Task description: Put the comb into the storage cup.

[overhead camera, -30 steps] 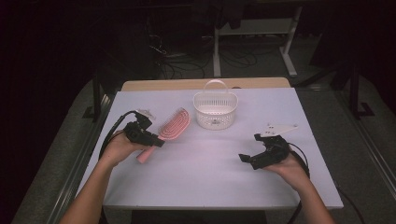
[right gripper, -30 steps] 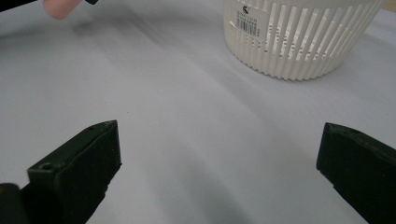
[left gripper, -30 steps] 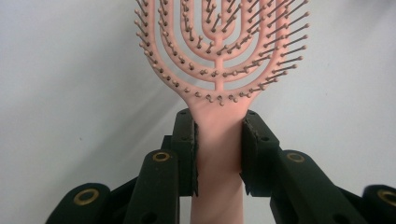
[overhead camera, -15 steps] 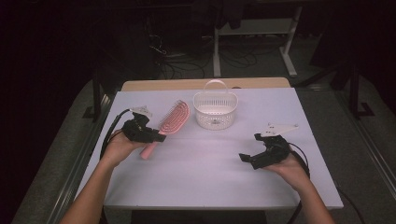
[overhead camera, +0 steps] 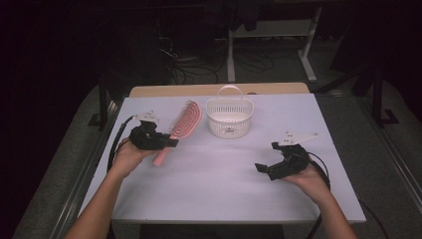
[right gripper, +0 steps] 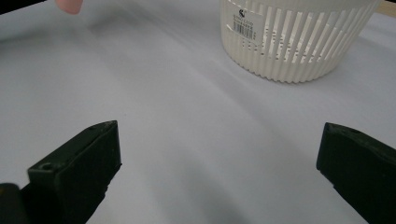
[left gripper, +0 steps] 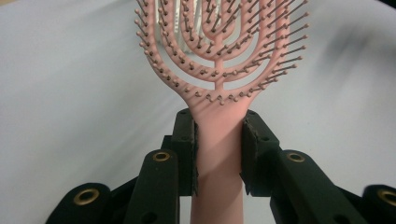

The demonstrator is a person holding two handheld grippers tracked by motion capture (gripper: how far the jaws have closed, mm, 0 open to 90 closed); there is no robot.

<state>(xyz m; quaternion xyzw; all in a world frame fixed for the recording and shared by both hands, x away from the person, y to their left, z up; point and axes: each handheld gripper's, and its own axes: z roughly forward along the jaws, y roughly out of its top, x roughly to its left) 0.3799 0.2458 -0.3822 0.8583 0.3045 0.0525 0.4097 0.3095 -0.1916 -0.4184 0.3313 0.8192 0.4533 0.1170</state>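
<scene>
A pink vented hairbrush (overhead camera: 181,124) is held above the left part of the white table, its bristled head pointing toward the far side. My left gripper (overhead camera: 169,143) is shut on the brush's handle (left gripper: 218,154), both pads pressed against its sides just below the head. A white slatted basket (overhead camera: 229,118) with a hoop handle stands at the middle back of the table. My right gripper (overhead camera: 262,168) hovers low over the right part of the table, jaws wide open with nothing between them. In the right gripper view the basket (right gripper: 299,37) stands ahead, and the tip of the brush handle (right gripper: 68,5) shows at the top left.
The white table (overhead camera: 219,189) has bare surface between the two grippers and in front of the basket. A wooden strip (overhead camera: 199,89) runs along its far edge. Dark floor with cables and a metal stand (overhead camera: 271,45) lies beyond.
The left gripper has raised the hairbrush and carried it slightly toward the far side, its head now closer to the basket. The right gripper has barely moved.
</scene>
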